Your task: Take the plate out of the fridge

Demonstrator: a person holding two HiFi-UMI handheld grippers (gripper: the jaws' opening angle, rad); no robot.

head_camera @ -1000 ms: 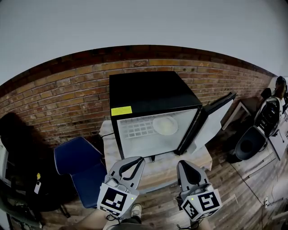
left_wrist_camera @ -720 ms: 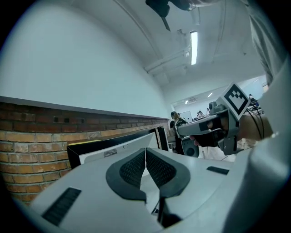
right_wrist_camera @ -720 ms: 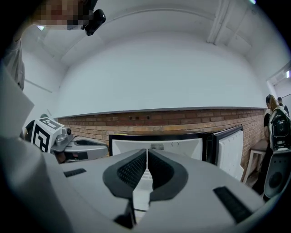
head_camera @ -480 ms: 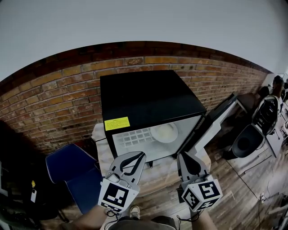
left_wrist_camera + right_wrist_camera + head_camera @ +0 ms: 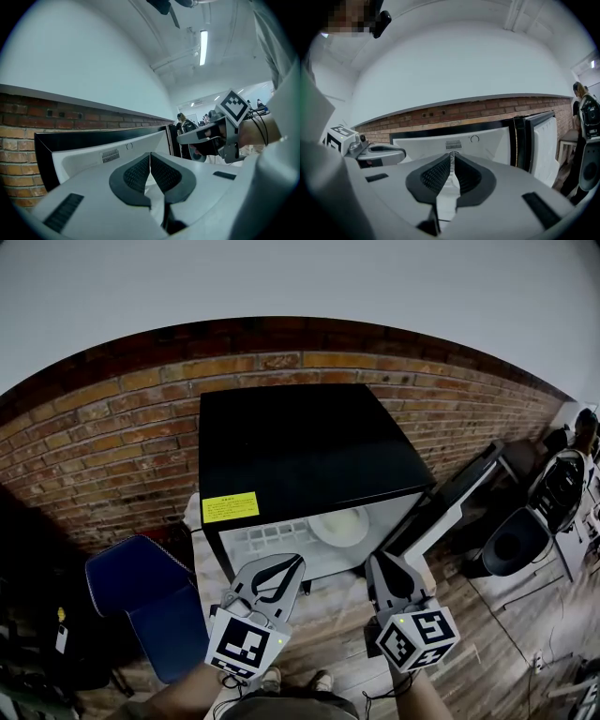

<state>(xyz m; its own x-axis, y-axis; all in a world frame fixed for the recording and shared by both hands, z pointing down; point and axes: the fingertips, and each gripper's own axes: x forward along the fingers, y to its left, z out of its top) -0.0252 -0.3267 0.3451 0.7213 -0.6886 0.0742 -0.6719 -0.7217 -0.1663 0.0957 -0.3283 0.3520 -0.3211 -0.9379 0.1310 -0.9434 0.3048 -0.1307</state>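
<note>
Closing in on the open fridge, both grippers shut and empty

Head view: compared with a second ago, the black mini fridge [image 5: 300, 446] sits nearer and the person has stepped in. The left gripper [image 5: 289, 565] and right gripper [image 5: 380, 563] now reach almost to its open front, and its door [image 5: 459, 498] is swung out to the right. The white plate [image 5: 339, 527] lies untouched on the shelf inside, toward the right and just past the gripper tips. Left gripper view: the left gripper [image 5: 150, 157] points level at the white fridge interior [image 5: 93, 152], with its jaws pressed together on nothing. Right gripper view: the right gripper [image 5: 451, 157] faces the same cavity [image 5: 487, 138], jaws likewise closed and empty. The approach looks nearly done, but one gripper must open before it can take the plate.
</note>
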